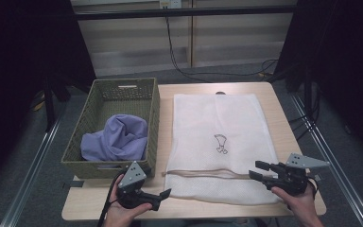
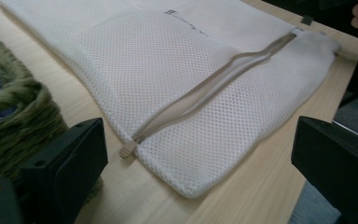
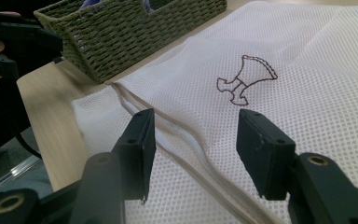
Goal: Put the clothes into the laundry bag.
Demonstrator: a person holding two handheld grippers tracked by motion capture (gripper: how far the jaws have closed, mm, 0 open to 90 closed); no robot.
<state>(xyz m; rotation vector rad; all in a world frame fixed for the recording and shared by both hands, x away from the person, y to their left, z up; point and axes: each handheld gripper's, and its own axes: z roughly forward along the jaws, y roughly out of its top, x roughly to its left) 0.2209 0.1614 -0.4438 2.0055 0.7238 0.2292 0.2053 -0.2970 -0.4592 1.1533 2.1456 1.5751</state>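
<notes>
One green woven basket (image 1: 105, 126) stands on the left part of the table (image 1: 283, 132), and in it lies one bunched lilac cloth (image 1: 116, 138), heaped toward the near end; the far end of the basket shows bare bottom. Just beside the basket, to its right, one white mesh bag (image 1: 222, 123) lies flat, covering most of the middle of the table, with a small dark outline figure (image 1: 221, 144) stitched near its centre. One beige zipper (image 1: 208, 173) runs across the bag near its near edge, and in the left gripper view its pull tab (image 2: 127, 149) sticks out at the bag's left corner. There are two grippers. The left gripper (image 1: 163, 195) is held low at the near table edge in front of the basket, its jaws spread wide with nothing between them, pointing toward the bag's near left corner. The right gripper (image 1: 260, 170) hovers at the bag's near right side, jaws also apart and empty, standing over the zipper in the right gripper view. The table is pale wood with rounded corners, set on a grey floor; dark curtains hang on both sides, a pale panelled wall stands behind, and black cables trail along the floor there.
</notes>
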